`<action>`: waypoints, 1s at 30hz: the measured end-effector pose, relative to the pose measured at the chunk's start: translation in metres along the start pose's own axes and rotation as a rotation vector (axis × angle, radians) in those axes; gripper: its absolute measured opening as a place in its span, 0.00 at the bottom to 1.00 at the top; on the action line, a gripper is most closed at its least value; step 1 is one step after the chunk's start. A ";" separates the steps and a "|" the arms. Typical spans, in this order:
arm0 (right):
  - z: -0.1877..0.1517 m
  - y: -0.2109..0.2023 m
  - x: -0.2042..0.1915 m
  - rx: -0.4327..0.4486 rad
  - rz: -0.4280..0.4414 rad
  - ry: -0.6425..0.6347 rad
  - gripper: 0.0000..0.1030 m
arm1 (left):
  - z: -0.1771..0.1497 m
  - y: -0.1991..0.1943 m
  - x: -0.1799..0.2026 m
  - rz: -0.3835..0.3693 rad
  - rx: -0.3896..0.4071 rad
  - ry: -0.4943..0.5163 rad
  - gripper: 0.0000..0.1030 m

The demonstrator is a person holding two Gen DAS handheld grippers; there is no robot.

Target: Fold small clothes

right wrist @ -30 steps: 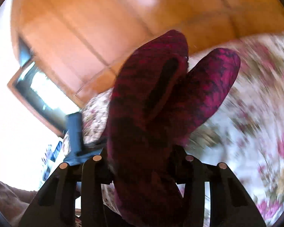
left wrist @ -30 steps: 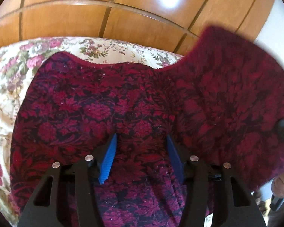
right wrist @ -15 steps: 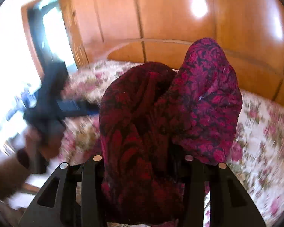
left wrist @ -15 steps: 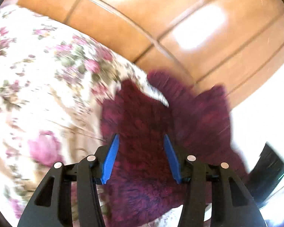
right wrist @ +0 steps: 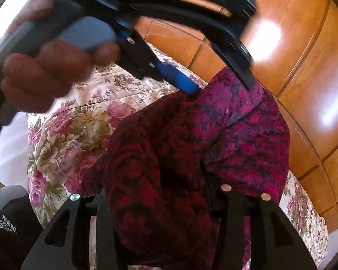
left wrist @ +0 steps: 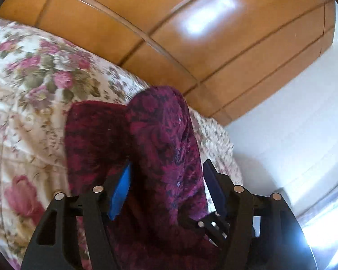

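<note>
Though bunched, crimson floral garment [left wrist: 160,148].

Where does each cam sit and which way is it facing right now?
Left wrist: on the left gripper, looking along its blue-padded fingers at the maroon garment bunched between them, floral bedspread and wooden headboard beyond.
Right wrist: on the right gripper, fingers buried in that garment; the person's left hand on the left gripper shows above.
Shared: garment, bedspread, headboard.
</note>
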State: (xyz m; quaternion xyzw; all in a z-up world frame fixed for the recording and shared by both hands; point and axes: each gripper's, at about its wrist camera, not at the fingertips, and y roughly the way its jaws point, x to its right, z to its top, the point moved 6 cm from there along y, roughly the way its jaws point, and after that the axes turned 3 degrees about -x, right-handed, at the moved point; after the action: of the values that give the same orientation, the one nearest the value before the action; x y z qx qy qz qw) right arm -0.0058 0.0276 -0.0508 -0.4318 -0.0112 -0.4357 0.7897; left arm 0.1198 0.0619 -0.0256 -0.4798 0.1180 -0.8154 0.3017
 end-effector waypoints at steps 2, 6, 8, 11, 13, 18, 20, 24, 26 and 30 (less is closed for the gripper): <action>-0.001 -0.006 0.006 0.021 0.018 0.028 0.56 | 0.002 0.011 0.002 0.074 -0.012 0.041 0.21; -0.004 -0.037 0.035 0.064 0.351 0.218 0.70 | 0.007 0.014 -0.002 0.153 -0.020 0.040 0.16; -0.009 -0.056 0.059 0.078 0.538 0.318 0.73 | 0.010 0.009 -0.007 0.166 -0.026 0.038 0.16; -0.025 -0.084 0.110 0.147 0.619 0.464 0.73 | 0.007 -0.006 -0.009 0.197 -0.030 0.050 0.16; -0.037 -0.084 0.135 0.160 0.587 0.527 0.62 | 0.004 -0.013 -0.012 0.209 -0.029 0.050 0.16; -0.056 -0.050 0.133 0.045 0.493 0.545 0.46 | -0.002 -0.013 -0.026 0.262 -0.023 0.033 0.16; -0.043 -0.038 0.117 0.010 0.421 0.490 0.45 | -0.004 -0.012 -0.036 0.301 -0.017 0.039 0.16; -0.025 -0.017 0.083 0.002 0.276 0.331 0.46 | -0.016 -0.021 -0.071 0.387 -0.016 -0.021 0.16; -0.024 -0.004 0.066 0.006 0.177 0.234 0.46 | -0.022 -0.026 -0.076 0.413 -0.004 -0.026 0.18; -0.029 -0.005 0.066 0.005 0.162 0.187 0.47 | -0.025 -0.024 -0.067 0.483 0.014 0.019 0.21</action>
State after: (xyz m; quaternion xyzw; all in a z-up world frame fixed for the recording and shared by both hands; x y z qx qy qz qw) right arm 0.0214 -0.0385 -0.0400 -0.3869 0.0962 -0.4089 0.8209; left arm 0.1130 0.1188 -0.0748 -0.4277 0.2265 -0.7250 0.4900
